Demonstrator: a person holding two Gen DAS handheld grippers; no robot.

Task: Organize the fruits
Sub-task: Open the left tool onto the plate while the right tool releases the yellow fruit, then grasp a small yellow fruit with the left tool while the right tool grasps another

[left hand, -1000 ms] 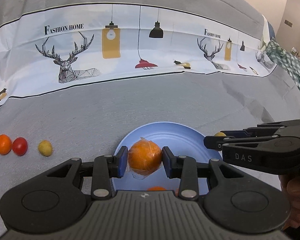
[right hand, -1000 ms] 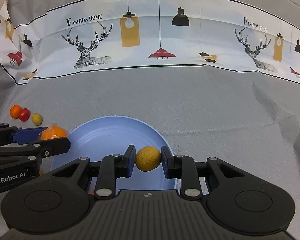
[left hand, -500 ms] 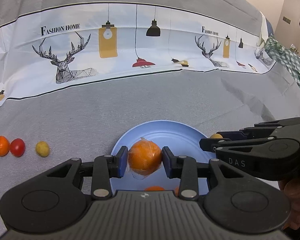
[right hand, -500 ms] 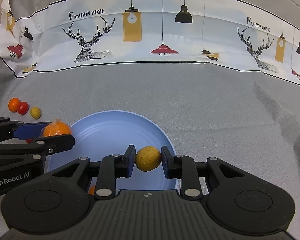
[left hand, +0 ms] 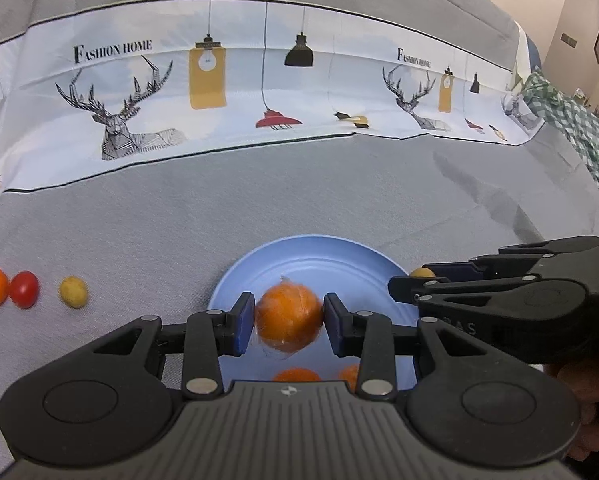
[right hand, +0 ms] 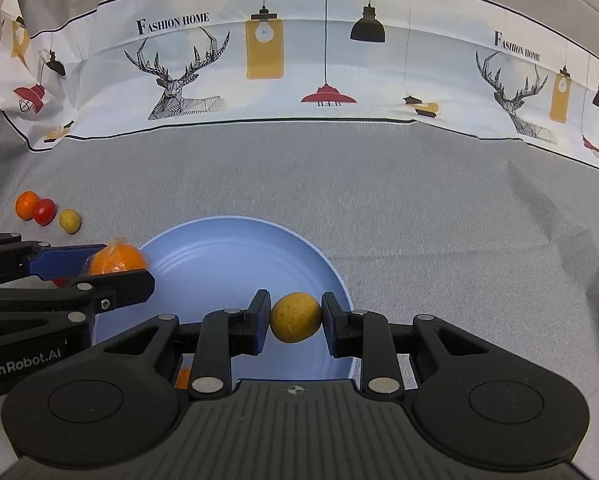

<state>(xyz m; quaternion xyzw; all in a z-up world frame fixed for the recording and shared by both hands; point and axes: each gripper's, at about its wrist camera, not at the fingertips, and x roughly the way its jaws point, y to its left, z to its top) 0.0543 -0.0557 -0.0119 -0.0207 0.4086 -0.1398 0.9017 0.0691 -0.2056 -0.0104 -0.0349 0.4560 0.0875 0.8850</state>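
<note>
Fruit is carried over the blue plate (right hand: 235, 240) for release among the pieces already in it. Left gripper (left hand: 289, 322) clamps a wrapped orange (left hand: 289, 322) between its blue pads, above two orange pieces at the plate's near edge. Right gripper (right hand: 295, 318) has a yellow fruit (right hand: 295, 318) between its jaws, which are opening — a thin gap shows at the left pad, so the hold looks nearly gone. Both grippers pitch steeply downward, side by side over the plate. Three small fruits (left hand: 27, 290) — orange, red, yellow — lie in a row on the grey cloth (right hand: 379, 184), well to the left.
</note>
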